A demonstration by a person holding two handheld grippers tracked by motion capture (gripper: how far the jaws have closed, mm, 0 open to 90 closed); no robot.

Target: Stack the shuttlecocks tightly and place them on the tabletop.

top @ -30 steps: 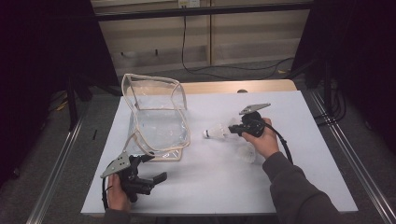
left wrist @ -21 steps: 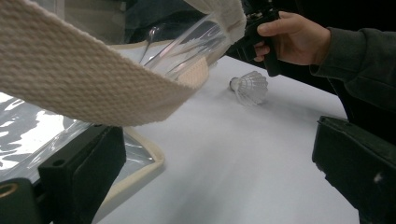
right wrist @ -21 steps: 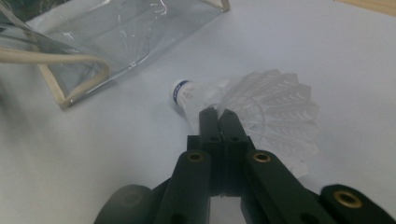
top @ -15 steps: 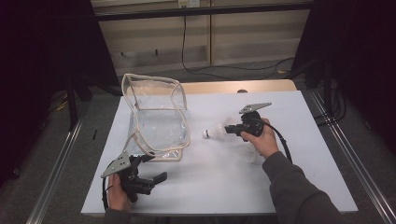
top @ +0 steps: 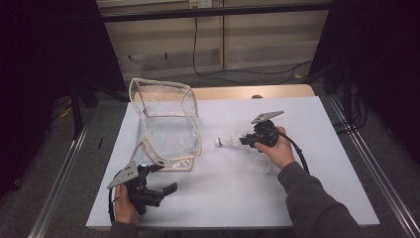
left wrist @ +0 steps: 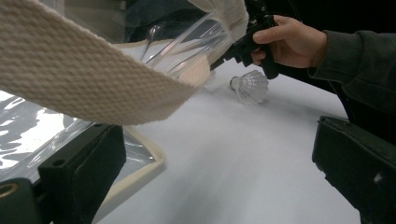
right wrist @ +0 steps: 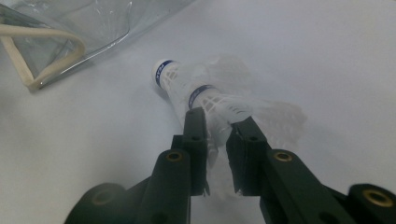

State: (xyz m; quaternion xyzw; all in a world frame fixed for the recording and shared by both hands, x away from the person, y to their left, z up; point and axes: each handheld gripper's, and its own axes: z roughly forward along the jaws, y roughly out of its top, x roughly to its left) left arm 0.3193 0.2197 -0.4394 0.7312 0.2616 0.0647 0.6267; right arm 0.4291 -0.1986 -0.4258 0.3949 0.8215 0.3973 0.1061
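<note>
Right gripper view: right gripper (right wrist: pixel 217 122) clamps shuttlecock (right wrist: pixel 205 100), skirt blurred | left gripper (left wrist: pixel 219 172) wide, pouch (left wrist: pixel 84 79) blocking.

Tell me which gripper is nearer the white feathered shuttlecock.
Right. The right gripper has its jaws closed on the white feathered shuttlecock; the left gripper sits apart at the table's near edge, by the clear plastic bag.
</note>
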